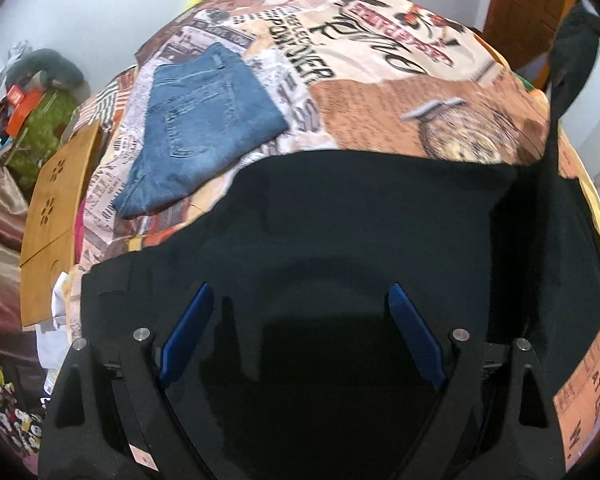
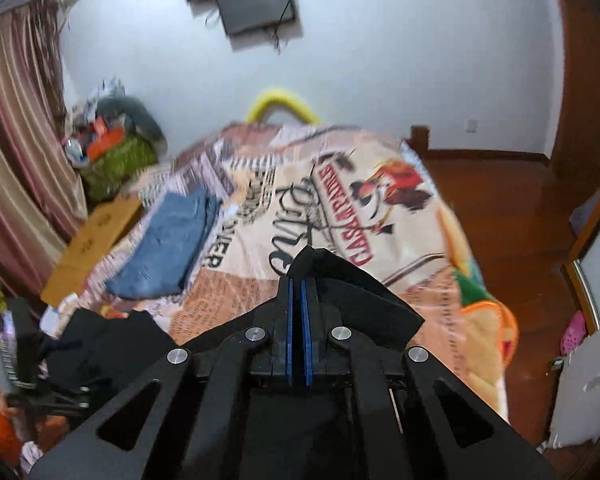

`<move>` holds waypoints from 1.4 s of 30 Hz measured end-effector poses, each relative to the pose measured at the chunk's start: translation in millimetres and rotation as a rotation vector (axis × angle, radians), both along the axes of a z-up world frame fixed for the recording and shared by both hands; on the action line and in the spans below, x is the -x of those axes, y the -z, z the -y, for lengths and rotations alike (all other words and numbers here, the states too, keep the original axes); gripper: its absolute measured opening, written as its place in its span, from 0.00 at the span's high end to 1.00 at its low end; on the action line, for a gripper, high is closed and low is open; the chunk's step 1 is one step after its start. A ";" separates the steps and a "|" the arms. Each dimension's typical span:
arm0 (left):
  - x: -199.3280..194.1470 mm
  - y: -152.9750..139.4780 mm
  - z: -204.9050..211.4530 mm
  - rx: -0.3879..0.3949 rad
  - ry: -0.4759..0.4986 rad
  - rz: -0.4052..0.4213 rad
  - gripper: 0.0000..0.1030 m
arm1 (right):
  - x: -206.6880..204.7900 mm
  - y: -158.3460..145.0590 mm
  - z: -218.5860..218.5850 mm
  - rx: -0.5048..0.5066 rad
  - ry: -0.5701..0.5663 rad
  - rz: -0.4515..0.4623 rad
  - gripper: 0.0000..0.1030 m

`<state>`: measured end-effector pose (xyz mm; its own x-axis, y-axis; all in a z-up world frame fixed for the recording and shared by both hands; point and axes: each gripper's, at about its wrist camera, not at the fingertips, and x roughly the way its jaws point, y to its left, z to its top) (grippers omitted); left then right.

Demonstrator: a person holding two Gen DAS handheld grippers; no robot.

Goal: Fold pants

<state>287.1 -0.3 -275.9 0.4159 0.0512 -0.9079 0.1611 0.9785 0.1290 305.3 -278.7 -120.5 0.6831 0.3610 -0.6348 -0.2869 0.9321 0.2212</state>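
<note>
Black pants [image 1: 340,220] limp and light across bedspread [image 1: 380,92] at 6 o'clock, left gripper [image 1: 300,336] agape above, right gripper [image 2: 298,304] pinching 1 edge; hems advised.

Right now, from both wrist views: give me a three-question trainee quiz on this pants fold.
1. True or false: the right gripper is shut on the black pants.
2. Which gripper has its jaws wide apart over the black cloth? A) left B) right C) neither
3. Fill in: the folded garment lying apart on the bedspread is a pair of blue ______.

Key:
1. True. In the right wrist view the blue pads are together with a corner of black cloth pinched at the tips.
2. A. The left gripper has its fingers spread, with nothing clamped between them.
3. jeans.
</note>
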 end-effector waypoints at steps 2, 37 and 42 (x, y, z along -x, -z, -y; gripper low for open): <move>5.9 1.5 9.0 0.010 0.017 -0.014 0.13 | 17.2 -4.9 12.3 -0.009 0.014 0.015 0.97; 55.5 -7.1 45.0 0.071 0.059 0.050 0.12 | 150.0 137.9 109.3 0.129 0.292 -0.341 0.75; 55.5 -34.6 2.1 0.096 -0.023 0.129 0.12 | 137.2 98.9 84.9 0.154 0.251 -0.222 0.62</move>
<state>231.6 -2.4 -241.3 0.5295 -0.0223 -0.8480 0.1269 0.9905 0.0532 168.1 -363.6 -219.4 0.5775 0.0884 -0.8116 -0.0056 0.9945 0.1043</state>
